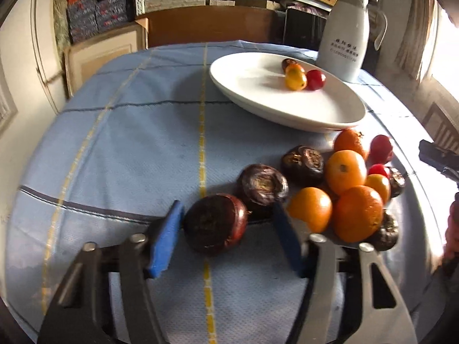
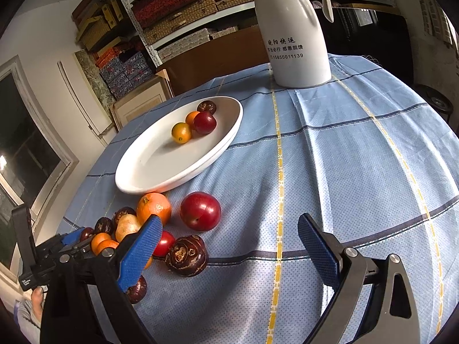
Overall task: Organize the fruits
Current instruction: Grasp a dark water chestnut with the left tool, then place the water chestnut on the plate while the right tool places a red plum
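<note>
A pile of fruit lies on the blue tablecloth: oranges [image 1: 345, 172], red plums [image 2: 200, 210] and dark brown water chestnuts [image 1: 264, 185]. My left gripper [image 1: 226, 220] is open, its blue pads on either side of one dark chestnut [image 1: 215, 223] that rests on the cloth. A white oval plate [image 1: 258, 86] holds a few small fruits [image 1: 295, 77]; it also shows in the right wrist view [image 2: 160, 160]. My right gripper [image 2: 229, 235] is open and empty, just right of the pile, near a chestnut [image 2: 188, 255].
A white thermos jug [image 2: 295, 34] stands at the table's far side behind the plate. Shelves with boxes [image 2: 172, 5] line the back wall. The left gripper's body [image 2: 43, 258] shows at the lower left of the right wrist view.
</note>
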{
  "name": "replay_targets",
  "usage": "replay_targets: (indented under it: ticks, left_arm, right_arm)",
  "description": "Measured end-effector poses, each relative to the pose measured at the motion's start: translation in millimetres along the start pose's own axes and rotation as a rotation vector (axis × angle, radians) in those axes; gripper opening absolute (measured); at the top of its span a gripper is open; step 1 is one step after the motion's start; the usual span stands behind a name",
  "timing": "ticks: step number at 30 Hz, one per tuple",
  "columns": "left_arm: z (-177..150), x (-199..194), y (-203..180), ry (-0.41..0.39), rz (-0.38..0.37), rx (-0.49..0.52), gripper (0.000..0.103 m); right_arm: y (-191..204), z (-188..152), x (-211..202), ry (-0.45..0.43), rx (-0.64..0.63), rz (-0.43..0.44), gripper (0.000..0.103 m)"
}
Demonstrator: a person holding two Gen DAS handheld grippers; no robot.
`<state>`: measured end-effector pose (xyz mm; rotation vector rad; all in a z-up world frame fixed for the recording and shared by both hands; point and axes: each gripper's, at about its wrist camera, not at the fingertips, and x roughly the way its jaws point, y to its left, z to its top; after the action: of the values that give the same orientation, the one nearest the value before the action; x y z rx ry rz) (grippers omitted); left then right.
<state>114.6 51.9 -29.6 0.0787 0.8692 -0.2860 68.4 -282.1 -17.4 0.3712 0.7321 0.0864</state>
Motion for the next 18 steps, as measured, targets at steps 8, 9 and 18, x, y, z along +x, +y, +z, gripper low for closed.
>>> replay_targets:
  ticks: [8,9,18]
  left_arm:
    - [-5,-2,5,0.006,0.014,-0.025,0.043]
    - [-6,-3,4,0.005,0.018,-0.023,0.043]
    - [-7,0,5,0.017,0.014,-0.029,0.043]
  right_arm:
    - [0,1,-2,-0.006,-0.016,-0.001,0.096]
    - [0,1,-2,-0.006,-0.014,0.004,0.096]
    - [-8,1,21,0.12,0.07,0.118,0.063]
